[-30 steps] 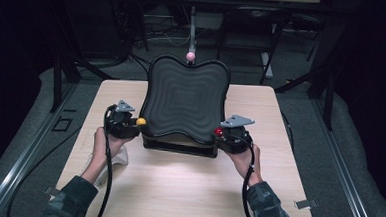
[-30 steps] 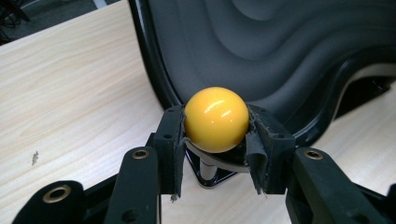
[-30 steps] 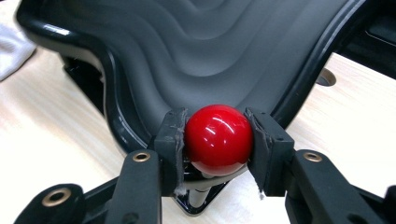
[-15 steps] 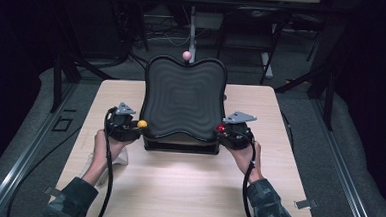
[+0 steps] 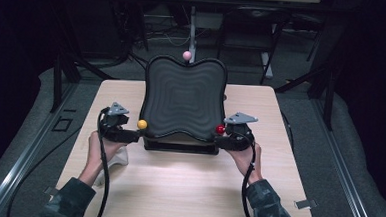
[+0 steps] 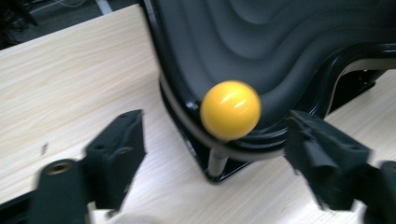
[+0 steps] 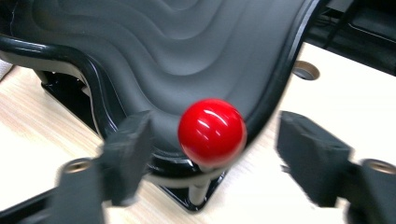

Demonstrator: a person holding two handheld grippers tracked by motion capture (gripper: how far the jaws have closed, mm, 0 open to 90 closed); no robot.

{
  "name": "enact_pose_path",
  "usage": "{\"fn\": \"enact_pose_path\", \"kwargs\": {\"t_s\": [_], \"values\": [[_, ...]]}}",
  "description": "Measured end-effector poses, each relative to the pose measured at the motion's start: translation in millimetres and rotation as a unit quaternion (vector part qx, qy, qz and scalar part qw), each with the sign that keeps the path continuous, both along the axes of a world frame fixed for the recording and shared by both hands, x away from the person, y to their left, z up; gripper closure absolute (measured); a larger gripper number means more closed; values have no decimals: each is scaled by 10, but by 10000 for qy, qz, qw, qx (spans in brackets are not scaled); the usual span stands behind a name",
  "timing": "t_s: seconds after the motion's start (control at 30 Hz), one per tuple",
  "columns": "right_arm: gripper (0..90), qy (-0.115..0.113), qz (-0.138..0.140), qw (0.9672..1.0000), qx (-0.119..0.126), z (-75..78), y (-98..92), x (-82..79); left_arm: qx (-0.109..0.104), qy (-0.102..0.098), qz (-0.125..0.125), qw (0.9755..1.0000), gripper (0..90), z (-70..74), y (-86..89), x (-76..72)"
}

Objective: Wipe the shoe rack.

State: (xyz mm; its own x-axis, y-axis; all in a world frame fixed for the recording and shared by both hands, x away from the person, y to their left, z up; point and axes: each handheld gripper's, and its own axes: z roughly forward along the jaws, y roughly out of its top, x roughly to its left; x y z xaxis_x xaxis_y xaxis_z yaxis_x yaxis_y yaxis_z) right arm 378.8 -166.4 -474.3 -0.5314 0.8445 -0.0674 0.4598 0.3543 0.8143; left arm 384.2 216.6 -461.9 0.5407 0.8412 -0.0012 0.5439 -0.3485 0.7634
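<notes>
1. A dark room with metal frames and cables lies behind a pale wooden table [image 5: 177, 188].
2. A black wavy board [image 5: 184, 100] stands on a black base at the middle of the table, its far edge tilted up.
3. A pink ball [image 5: 187, 55] sits at the board's far edge, a yellow ball [image 5: 142, 124] at its near left corner and a red ball [image 5: 220, 129] at its near right corner.
4. The left gripper [image 5: 129, 134] is at the near left corner; its jaws have just been opening and now stand wide, with the yellow ball [image 6: 230, 110] between them but clear of both pads.
5. The right gripper [image 5: 225, 140] is at the near right corner; its jaws have just been opening too and stand wide, with the red ball [image 7: 212, 132] between them, untouched.
6. Each ball sits on a short stem at the board's rim.
7. A white cloth [image 5: 121, 157] lies under the left hand [image 5: 104, 146].
</notes>
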Motion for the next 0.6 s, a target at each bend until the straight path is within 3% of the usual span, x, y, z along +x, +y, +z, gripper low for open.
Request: {"fn": "enact_pose_path", "kwargs": {"t_s": [0.07,0.13,0.23,0.3,0.4,0.6], "values": [[134,76,-75,9999,-19,33,-56,-49,-18,11,97,10000,122,-13,78,-39],[130,67,-135,9999,-35,62,-123,-103,3,87,224,9997,57,-29,157,-82],[74,235,-291,9993,1,77,-251,-167,-28,129,380,9992,8,-50,274,-162],[44,357,-363,9987,-11,65,-329,-183,-43,151,429,9990,0,-70,346,-219],[31,361,-489,9981,-5,29,-391,-178,-41,192,484,9986,0,-109,431,-297],[5,392,-477,9980,-95,-33,-374,-162,-97,221,575,9981,0,-164,559,-337]]}}
